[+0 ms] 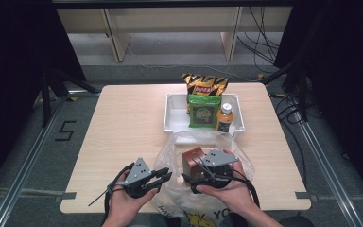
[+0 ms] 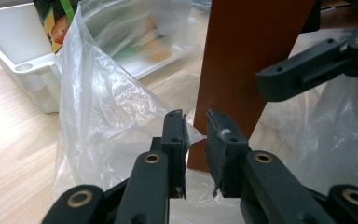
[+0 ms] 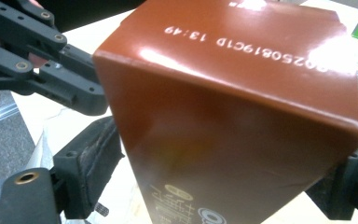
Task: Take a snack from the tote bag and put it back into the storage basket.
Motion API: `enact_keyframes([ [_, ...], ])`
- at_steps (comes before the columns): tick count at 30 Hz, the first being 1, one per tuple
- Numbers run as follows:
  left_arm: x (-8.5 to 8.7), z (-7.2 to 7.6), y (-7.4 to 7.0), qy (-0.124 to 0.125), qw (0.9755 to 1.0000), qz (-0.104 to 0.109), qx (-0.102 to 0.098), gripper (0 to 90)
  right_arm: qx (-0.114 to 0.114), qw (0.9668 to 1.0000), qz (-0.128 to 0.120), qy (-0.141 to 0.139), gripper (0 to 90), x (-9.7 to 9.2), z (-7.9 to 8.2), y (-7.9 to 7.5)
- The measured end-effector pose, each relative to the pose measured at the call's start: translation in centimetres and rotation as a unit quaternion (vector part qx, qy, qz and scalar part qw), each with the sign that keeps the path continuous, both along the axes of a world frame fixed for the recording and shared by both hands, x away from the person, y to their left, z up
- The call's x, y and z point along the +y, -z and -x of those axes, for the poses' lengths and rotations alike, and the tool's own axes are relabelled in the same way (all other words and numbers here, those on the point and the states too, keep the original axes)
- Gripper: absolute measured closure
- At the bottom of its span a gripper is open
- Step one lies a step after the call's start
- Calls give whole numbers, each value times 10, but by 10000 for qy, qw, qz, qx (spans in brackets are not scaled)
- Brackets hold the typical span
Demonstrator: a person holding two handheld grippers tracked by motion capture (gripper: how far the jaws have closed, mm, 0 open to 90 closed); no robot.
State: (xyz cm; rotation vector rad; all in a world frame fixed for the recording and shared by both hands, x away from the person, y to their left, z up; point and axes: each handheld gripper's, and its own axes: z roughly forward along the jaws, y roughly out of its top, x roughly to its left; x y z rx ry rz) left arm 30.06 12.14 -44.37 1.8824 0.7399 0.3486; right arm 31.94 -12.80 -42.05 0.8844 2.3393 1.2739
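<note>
Even overhead light brightens the bench [image 1: 123, 137] at frame centre; edges fall dark. Glare streaks the soft, blurred brown carton [image 3: 242, 107].

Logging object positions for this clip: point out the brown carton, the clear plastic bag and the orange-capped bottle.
brown carton [image 3: 242, 121], right gripper view, its glossy front face
clear plastic bag [image 2: 102, 107], left gripper view, its crinkled side wall
orange-capped bottle [image 1: 224, 117], high view, its body

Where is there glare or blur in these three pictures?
High view: evenly lit and sharp, dark at both sides. Left gripper view: the clear crinkled plastic bag shines white, and the white plastic bin behind is soft. Right gripper view: bright glare streaks the top of the reddish-brown cardboard box, which the right claw holds; its printed code blurs toward the right.
</note>
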Motion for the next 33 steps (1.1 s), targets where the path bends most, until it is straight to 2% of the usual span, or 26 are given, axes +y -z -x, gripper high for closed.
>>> enact_keyframes([
  [3,1,0,0,32,10000,-23,-26,765,-115,9999,46,-12,160,0,-2,0],
  [4,1,0,0,30,10000,-24,-25,765,-92,10000,27,10,163,1,-2,0],
  [5,0,1,0,-46,9999,60,82,764,-83,10000,39,12,166,1,-2,0],
  [7,1,0,0,22,10000,-17,-17,765,-92,9999,-32,76,166,3,-1,1],
  [9,1,0,0,16,10000,-9,-13,765,-69,10000,38,33,167,3,0,1],
  [11,1,0,0,-24,10000,13,18,764,-71,9999,-15,81,171,4,0,3],
  [12,2,0,0,9,10000,-9,-6,764,-152,9999,32,32,174,4,-1,3],
  [17,1,0,1,-26,10000,-9,30,761,-115,9998,12,156,238,3,-1,4],
  [20,1,-1,2,56,10000,9,28,761,-123,9997,-19,216,255,2,0,4],
  [24,1,0,3,-38,10000,6,58,759,-110,9997,-54,231,277,1,1,4],
  [25,1,0,3,-38,10000,3,58,758,-133,9997,-29,223,322,0,1,4],
  [27,2,0,3,-42,10000,3,54,758,-202,9995,-77,230,354,-2,2,4],
  [28,2,0,3,-43,10000,5,53,758,-155,9996,-70,216,360,-3,2,3],
  [29,2,0,3,-43,10000,4,55,757,-255,9995,-37,168,362,-5,1,4],
  [30,1,0,3,-41,10000,-1,59,757,-198,9995,-107,213,364,-5,1,4],
  [33,1,-1,3,17,10000,-55,21,754,-243,9995,-89,184,359,-5,1,4],
])
